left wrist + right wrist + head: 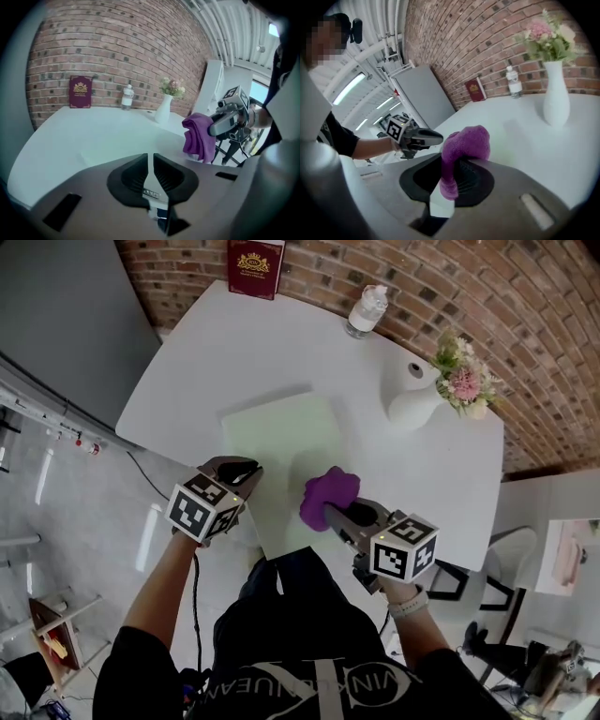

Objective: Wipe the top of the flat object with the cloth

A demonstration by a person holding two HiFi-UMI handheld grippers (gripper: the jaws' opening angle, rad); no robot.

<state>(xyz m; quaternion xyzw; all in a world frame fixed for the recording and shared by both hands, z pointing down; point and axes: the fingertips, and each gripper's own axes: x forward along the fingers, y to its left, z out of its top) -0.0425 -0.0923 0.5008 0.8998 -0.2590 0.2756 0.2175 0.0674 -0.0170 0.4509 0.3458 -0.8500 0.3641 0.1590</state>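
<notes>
Purple cloth [328, 495] is bunched up in a soft lump. The right gripper [330, 514] has its two jaws squeezed on it. In the right gripper view, a part of the cloth [466, 145] hangs down between the jaws of that gripper [450, 171]. The rest puffs out over the top. In the left gripper view the cloth [197, 136] dangles at the near edge of the white table [216, 352]. It looks to be just off the table top.

The flat object [281, 437] is a pale green board. It lies flat on the table in front of the person. The cloth is at its near right side, and the left gripper [251, 470] is at its near left side. The left gripper [151, 161] has its jaws almost together, with nothing between them.

Farther back on the table stands a white vase [417, 404] with pink flowers [464, 381]. A water bottle [367, 311] stands near the brick wall [394, 277]. A dark red book [255, 268] stands at that wall too.
</notes>
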